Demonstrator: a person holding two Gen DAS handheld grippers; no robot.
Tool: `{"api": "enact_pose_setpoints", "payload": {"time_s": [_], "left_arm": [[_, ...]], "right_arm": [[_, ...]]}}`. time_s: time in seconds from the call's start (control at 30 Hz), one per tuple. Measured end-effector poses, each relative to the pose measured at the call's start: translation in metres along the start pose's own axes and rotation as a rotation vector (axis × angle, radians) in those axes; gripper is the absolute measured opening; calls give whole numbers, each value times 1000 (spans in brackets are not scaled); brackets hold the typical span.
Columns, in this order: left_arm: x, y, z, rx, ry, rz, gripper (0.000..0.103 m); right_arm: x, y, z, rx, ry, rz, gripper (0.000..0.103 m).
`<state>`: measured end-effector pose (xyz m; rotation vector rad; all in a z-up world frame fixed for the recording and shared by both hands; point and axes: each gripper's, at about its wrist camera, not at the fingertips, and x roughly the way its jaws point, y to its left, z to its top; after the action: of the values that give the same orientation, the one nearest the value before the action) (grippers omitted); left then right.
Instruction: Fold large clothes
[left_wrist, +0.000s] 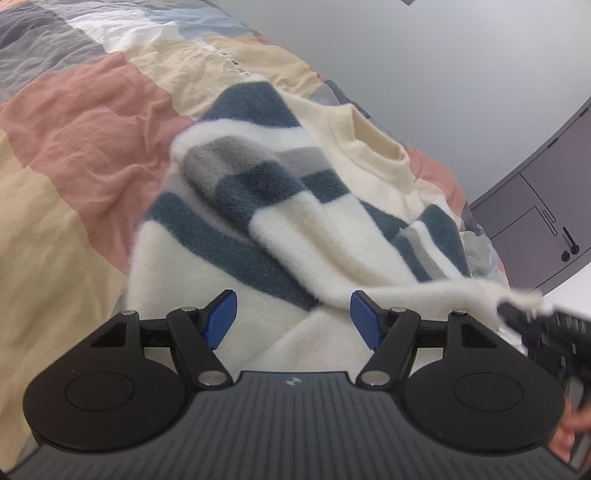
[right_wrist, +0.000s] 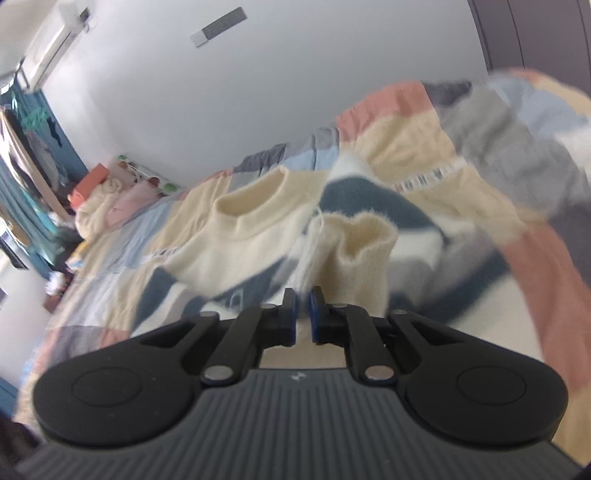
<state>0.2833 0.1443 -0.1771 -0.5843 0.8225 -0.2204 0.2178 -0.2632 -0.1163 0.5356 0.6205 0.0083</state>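
A fluffy cream sweater (left_wrist: 280, 206) with dark teal and grey stripes lies on the bed, collar (left_wrist: 373, 147) away from me. My left gripper (left_wrist: 293, 319) is open and empty, hovering just above the sweater's cream lower body. One sleeve is pulled across the body toward the right, where my right gripper (left_wrist: 517, 314) holds its cuff. In the right wrist view my right gripper (right_wrist: 303, 314) is shut on the sleeve's cream cuff (right_wrist: 354, 251), lifted above the sweater (right_wrist: 236, 236).
The bed has a patchwork quilt (left_wrist: 85, 122) of pink, beige, grey and blue. A grey cabinet (left_wrist: 535, 206) stands past the bed's right edge. A pile of pillows and clothes (right_wrist: 107, 199) lies at the bed's far end by the white wall.
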Motion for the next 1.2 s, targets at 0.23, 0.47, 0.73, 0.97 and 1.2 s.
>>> {"api": "enact_pose_setpoints", "payload": {"time_s": [0.23, 0.47, 0.73, 0.97, 1.2], "left_arm": [[0, 0, -4, 5, -1, 23, 72], [1, -4, -8, 13, -5, 50, 72], [-6, -9, -18, 80, 14, 96, 73], [-42, -18, -28, 142, 25, 123, 73], [-78, -12, -39, 110, 76, 155, 76]], "right_arm": [[-13, -45, -41, 155, 108, 16, 10], [-3, -65, -64, 188, 160, 3, 11], [-2, -59, -61, 122, 222, -16, 13], [-26, -59, -60, 124, 335, -17, 39], [-65, -65, -46, 98, 377, -25, 76]]}}
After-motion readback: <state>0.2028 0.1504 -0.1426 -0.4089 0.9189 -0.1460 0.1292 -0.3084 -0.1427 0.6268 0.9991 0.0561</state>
